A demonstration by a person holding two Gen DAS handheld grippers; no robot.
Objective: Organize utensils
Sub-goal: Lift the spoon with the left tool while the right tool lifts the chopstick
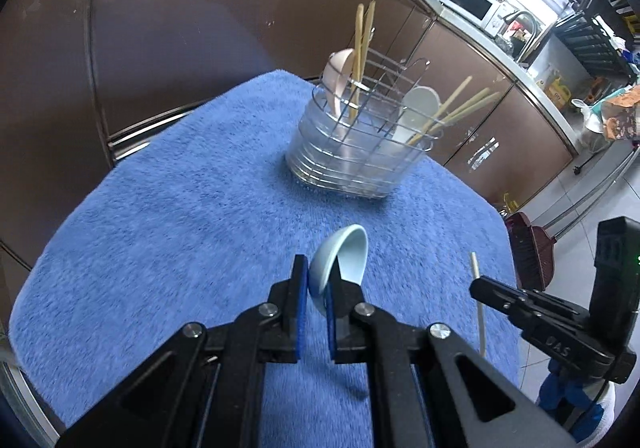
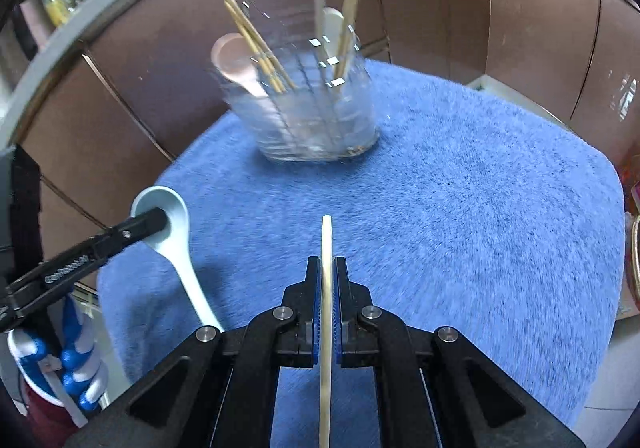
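Left claw is clenched on the bowl of a pale blue spoon; right claw grips a single chopstick, its long axis running along the fingers. The wire utensil caddy stands far across the blue towel on the worktop, directly ahead of both claws and about equally near to each.

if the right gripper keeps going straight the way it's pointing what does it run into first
Probably the blue towel. The right gripper, jaws shut on a chopstick, points steeply down at bare towel short of the utensil holder. The chopstick tip would touch first. Depth is hard to judge here.
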